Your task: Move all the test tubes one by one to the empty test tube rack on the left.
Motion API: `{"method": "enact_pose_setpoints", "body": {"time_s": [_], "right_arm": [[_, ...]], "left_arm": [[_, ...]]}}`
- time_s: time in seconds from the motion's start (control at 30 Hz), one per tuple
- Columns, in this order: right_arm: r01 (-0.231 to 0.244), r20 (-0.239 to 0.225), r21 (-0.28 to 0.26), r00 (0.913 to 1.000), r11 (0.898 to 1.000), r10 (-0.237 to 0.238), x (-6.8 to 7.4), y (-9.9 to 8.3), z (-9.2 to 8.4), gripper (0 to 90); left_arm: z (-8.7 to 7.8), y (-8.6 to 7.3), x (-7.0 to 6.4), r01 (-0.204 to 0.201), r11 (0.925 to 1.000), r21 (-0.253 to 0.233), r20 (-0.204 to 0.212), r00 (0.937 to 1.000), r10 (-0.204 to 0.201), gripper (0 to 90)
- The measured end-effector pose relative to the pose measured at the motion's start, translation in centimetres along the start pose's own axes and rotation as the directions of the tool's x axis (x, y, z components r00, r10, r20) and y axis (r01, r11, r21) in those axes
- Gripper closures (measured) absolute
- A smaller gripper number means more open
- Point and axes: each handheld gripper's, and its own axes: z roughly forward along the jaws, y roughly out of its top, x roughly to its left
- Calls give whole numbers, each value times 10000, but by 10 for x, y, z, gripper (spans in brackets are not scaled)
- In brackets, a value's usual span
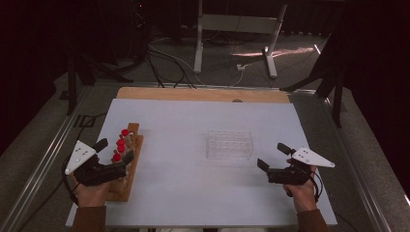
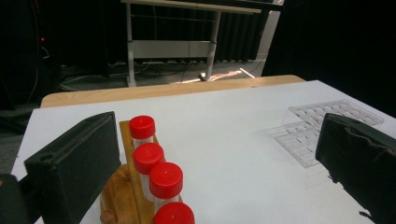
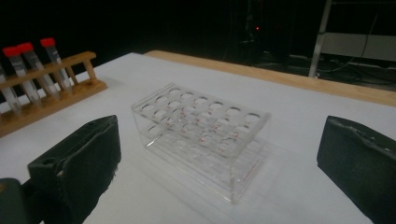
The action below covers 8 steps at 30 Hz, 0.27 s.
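The left tool (image 1: pixel 114 153) is standing wide open over the wooden rack (image 1: pixel 126 170) at the left side of the counter (image 1: pixel 193 121), with nothing between its jaws. From the left gripper view, the red-capped tubes (image 2: pixel 150 157) are sitting upright in a row in that rack, lying between the two jaws but untouched by either. The right tool (image 1: pixel 271 155) is also gaping wide and empty, pointing at the clear plastic rack (image 3: pixel 201 135) in the middle of the counter, which is standing just ahead of its jaws and apart from them.

The step in hand looks like picking one tube out of the wooden rack, probably to carry it to the clear one. To do it well, the left tool is best lined up on a single cap, the nearest tube (image 2: pixel 173 215) being the easy choice, so that neither jaw is crowding its neighbour (image 2: pixel 166 179). The jaws should be closing just below the cap, square to the tube, and the lift should be going straight up so the tube is not dragging on the rack's rail. The right tool may be getting ready to steady the clear rack; how many tubes the wooden rack holds is hard to count from the dim high view.
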Motion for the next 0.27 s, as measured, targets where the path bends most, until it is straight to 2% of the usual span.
{"method": "enact_pose_setpoints", "body": {"time_s": [0.27], "right_arm": [[51, 220, -237, 9997, 9997, -46, -6, 1, -6, 0]], "left_arm": [[-3, 1, 0, 119, 9998, -135, -105, 9999, -120, 6]]}}
